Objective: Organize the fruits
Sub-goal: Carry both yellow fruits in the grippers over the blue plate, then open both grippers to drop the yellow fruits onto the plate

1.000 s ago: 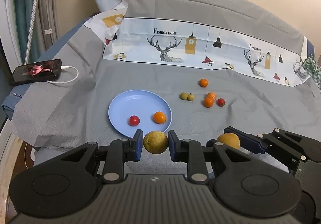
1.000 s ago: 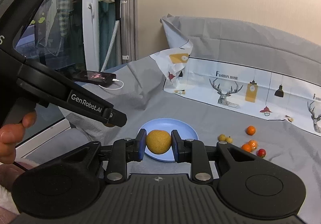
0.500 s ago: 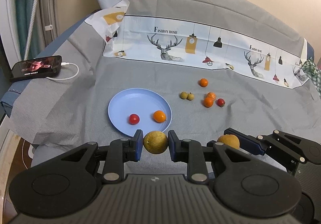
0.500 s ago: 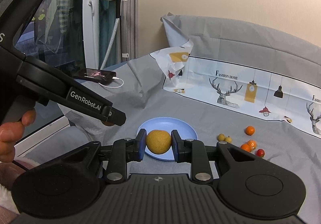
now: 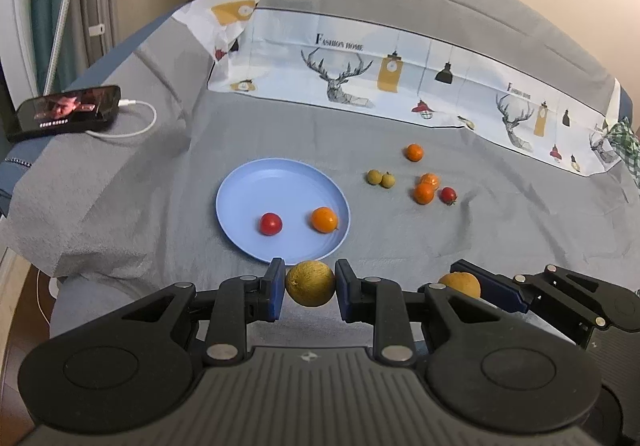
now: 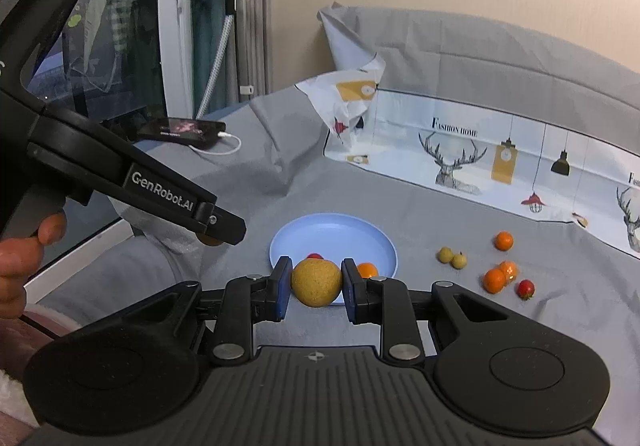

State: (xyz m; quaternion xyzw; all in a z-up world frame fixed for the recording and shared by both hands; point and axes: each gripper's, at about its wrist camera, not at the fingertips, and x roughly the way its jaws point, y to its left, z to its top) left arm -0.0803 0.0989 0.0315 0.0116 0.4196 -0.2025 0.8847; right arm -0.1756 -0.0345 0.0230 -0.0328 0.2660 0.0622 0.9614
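Observation:
My left gripper (image 5: 310,283) is shut on a round yellow fruit (image 5: 310,283), held above the near rim of the blue plate (image 5: 256,182). The plate holds a red tomato (image 5: 271,223) and a small orange (image 5: 324,219). My right gripper (image 6: 316,283) is shut on a second yellow-brown fruit (image 6: 316,283), in front of the plate (image 6: 332,230); it also shows in the left wrist view (image 5: 460,283). Loose on the grey cloth to the right lie two green-yellow fruits (image 5: 380,178), oranges (image 5: 424,192) and a red tomato (image 5: 448,195).
A phone (image 5: 64,112) with a white cable lies at the left on the grey cloth. A printed deer cloth (image 5: 400,78) runs along the back. The cloth edge drops off at the near left. A garment steamer pole (image 6: 224,26) stands by the window.
Both grippers have drifted slightly, each still holding its fruit; the phone and plate sit a little further right in the left wrist view. Nothing on the cloth has moved.

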